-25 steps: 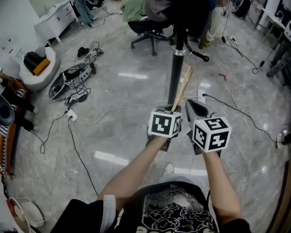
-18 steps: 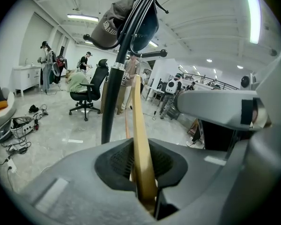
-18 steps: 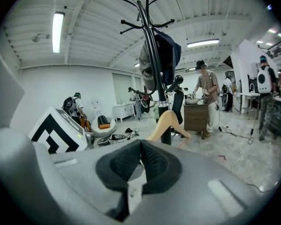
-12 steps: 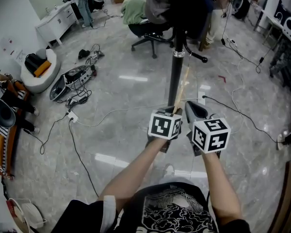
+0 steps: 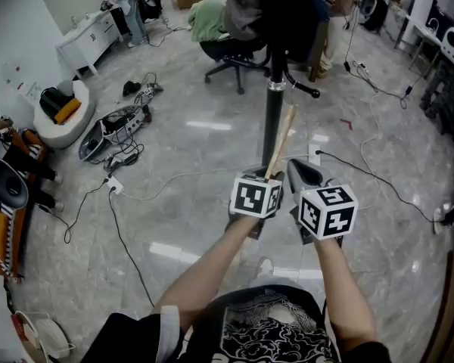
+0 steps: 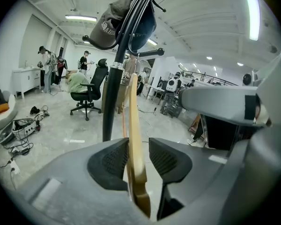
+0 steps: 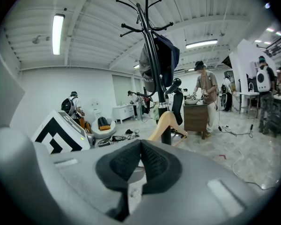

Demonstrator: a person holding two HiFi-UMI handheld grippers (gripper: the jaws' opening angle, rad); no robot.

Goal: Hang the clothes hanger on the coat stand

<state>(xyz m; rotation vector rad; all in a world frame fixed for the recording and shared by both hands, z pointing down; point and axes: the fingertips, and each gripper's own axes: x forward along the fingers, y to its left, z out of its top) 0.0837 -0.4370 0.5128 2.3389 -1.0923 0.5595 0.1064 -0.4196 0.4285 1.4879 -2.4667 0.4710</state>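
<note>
A light wooden hanger point(image 6: 133, 125) stands edge-on between the pads of my left gripper point(image 6: 138, 156), whose jaws are opening. A gap shows between the hanger and the right pad. The hanger runs up beside the black coat stand pole point(image 6: 113, 93), which carries a dark cap point(image 6: 110, 27) near its top. In the head view the hanger point(image 5: 281, 138) leans against the pole point(image 5: 272, 112) just above the left gripper point(image 5: 266, 178). My right gripper point(image 7: 140, 161) is shut on nothing and sits beside the left one point(image 5: 303, 174). From it I see the hanger point(image 7: 165, 124) low by the coat stand point(image 7: 152, 55). Where the hanger's hook sits is hidden.
An office chair point(image 5: 231, 51) stands behind the coat stand. Cables point(image 5: 136, 187) and devices point(image 5: 113, 123) lie on the glossy floor at left, near a white seat point(image 5: 60, 108). A person point(image 7: 206, 97) stands by a wooden cabinet point(image 7: 194, 116) at right.
The hanger's upper end has swung slightly closer to the pole. Both grippers have stayed almost in place.
</note>
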